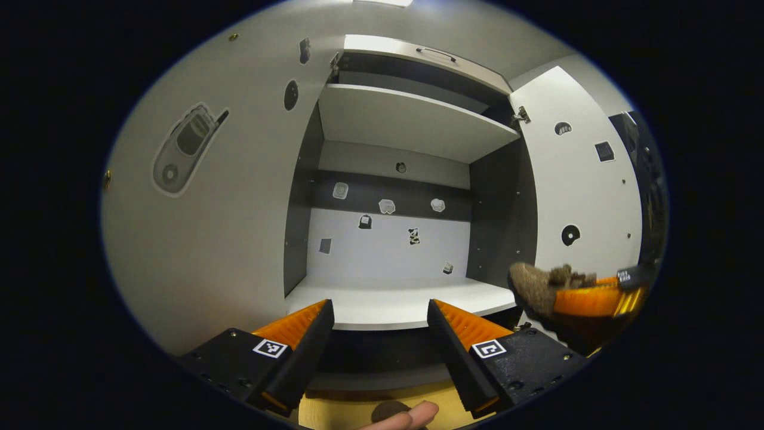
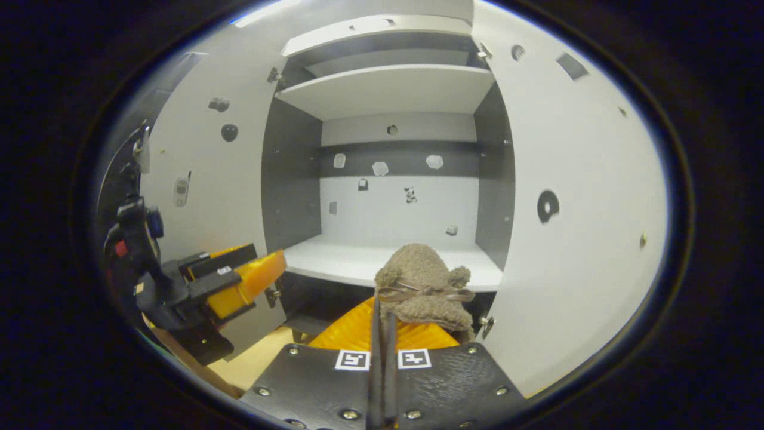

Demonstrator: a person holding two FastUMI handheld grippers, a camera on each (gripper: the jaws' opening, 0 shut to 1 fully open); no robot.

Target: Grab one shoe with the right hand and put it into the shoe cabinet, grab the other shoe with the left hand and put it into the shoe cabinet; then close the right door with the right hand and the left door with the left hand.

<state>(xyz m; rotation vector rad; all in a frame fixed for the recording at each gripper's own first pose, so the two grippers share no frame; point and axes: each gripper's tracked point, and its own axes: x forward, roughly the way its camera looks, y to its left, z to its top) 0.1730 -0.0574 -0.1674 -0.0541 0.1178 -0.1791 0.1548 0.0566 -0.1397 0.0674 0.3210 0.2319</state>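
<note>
**A:** Starting close in on the right gripper view: the right gripper (image 2: 382, 325) is pinching the fuzzy brown shoe (image 2: 425, 285), fingers pressed nearly together on what looks like its rear edge, toe pointing ahead at the cabinet.

**B:** And that grip is making sense, I'd say. Held from behind, the shoe can go in toe first without the fingers leading.

**A:** Over on the left gripper view, the left gripper (image 1: 379, 313) is hanging spread wide with nothing between its fingers. A fingertip (image 1: 412, 415) is showing below it, beside a dark rounded shape too cut off to identify.

**B:** Probably waiting its turn, keeping low and to the side so the right hand has room.

**A:** A little farther out, the shoe is hovering just in front of the lower shelf (image 2: 358, 263), not yet resting on it.

**B:** Both doors are standing swung open, left door (image 1: 227, 197) and right door (image 2: 567, 209), so the mouth of the shoe cabinet (image 1: 400, 239) is giving free entry.

**A:** Deepest in, the back panel is carrying small stickers (image 1: 387, 206), and an upper shelf (image 1: 406, 119) is sitting bare.

**B:** My read: first shoe on its way in, doors waiting till last.
</note>
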